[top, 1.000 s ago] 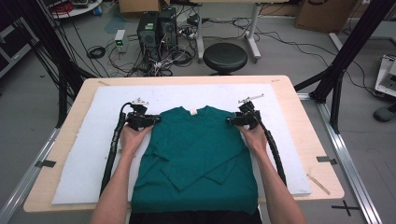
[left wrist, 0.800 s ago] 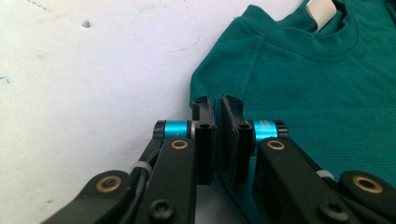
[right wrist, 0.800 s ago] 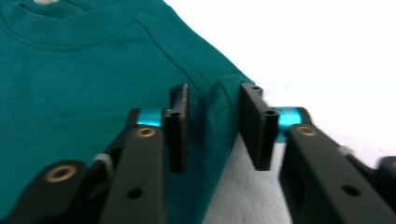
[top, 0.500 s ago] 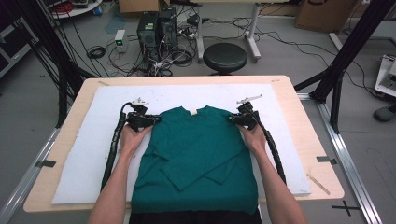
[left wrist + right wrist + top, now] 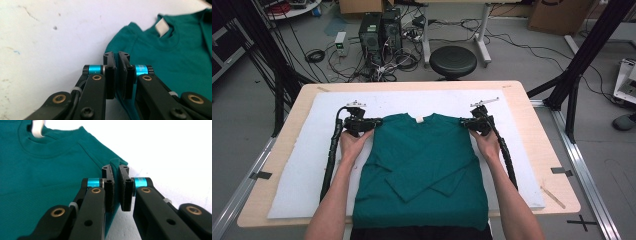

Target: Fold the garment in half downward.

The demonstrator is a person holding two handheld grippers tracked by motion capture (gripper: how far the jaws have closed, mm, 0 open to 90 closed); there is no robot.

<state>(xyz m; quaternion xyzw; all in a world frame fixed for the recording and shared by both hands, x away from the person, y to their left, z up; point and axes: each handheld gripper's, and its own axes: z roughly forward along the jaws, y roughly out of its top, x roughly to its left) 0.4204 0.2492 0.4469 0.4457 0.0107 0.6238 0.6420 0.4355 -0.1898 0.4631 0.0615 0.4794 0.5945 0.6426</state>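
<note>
Since both tongs pinch only the outer shoulder corners, we flag slip as the main risk. The teal shirt (image 5: 422, 160) lies flat, front up, on the white mat (image 5: 302, 165) in the middle of the bench (image 5: 537, 125). Its collar and label (image 5: 419, 119) are at the far side, and its near hem runs off the near edge of the bench. Both sleeves (image 5: 412, 180) are folded in across the chest.

The left tongs (image 5: 374, 121) are closed on the left shoulder edge. In the left gripper view these tongs (image 5: 116, 53) show just a thin sliver of teal between the jaws, so we judge that bite shallow.

The right tongs (image 5: 466, 122) have just been closing. In the right gripper view these tongs (image 5: 115, 167) have a small bunched fold of the right shoulder between the pads, so they are gripping the cloth now, though close to its edge.

What could go wrong:
- If we lift or pull toward the near side, the left corner could slide out, because so little cloth is caught. One shoulder would then drop and the shirt would skew.
- If the two sides rise unevenly, the fold line would twist and the far edge would wrinkle.
- If we move fast, the loose sleeves could flop open and undo their fold.
- Since the near hem hangs over the bench edge, its weight could drag the shirt off the mat.
- If we pull the tongs apart sideways, the shoulders would stretch or pop free.
</note>
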